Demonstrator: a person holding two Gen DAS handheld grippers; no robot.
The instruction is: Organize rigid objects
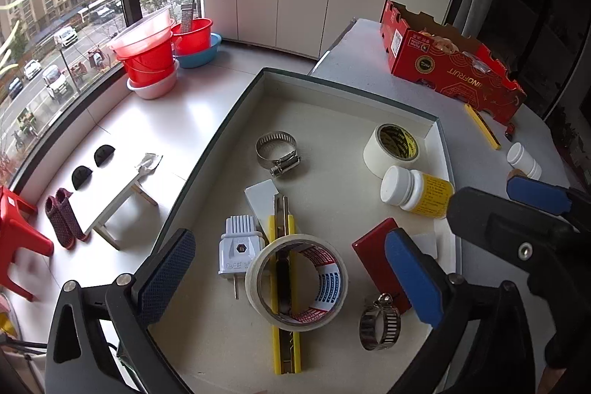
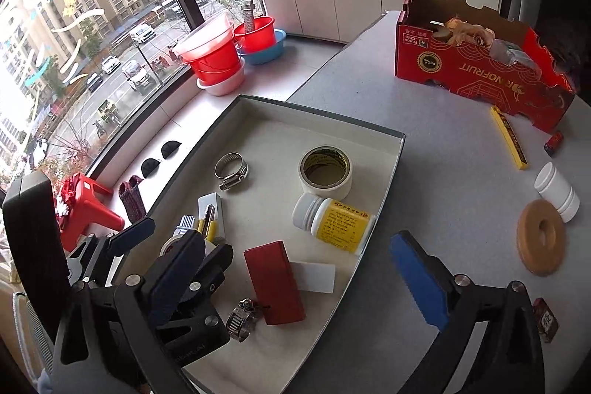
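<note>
A shallow white tray (image 1: 236, 106) holds several rigid items. My left gripper (image 1: 291, 246) is open over its near end, its pads either side of a cream tape roll (image 1: 295, 283) without touching it. The roll lies on a yellow utility knife (image 1: 284, 346), beside a white plug (image 1: 238, 250). My right gripper (image 2: 297, 242) is open too, straddling a red block (image 2: 273, 283) and a small hose clamp (image 2: 240, 320), pads apart from both. Farther in lie a yellow-labelled bottle (image 2: 332, 220), a second tape roll (image 2: 325, 172) and a larger hose clamp (image 2: 231, 170).
On the grey table right of the tray lie a wooden ring (image 2: 541, 242), a white bottle (image 2: 557, 191), a yellow strip (image 2: 508, 143) and a red cardboard box (image 2: 480, 69). Red buckets (image 1: 147, 58) stand by the window at the left.
</note>
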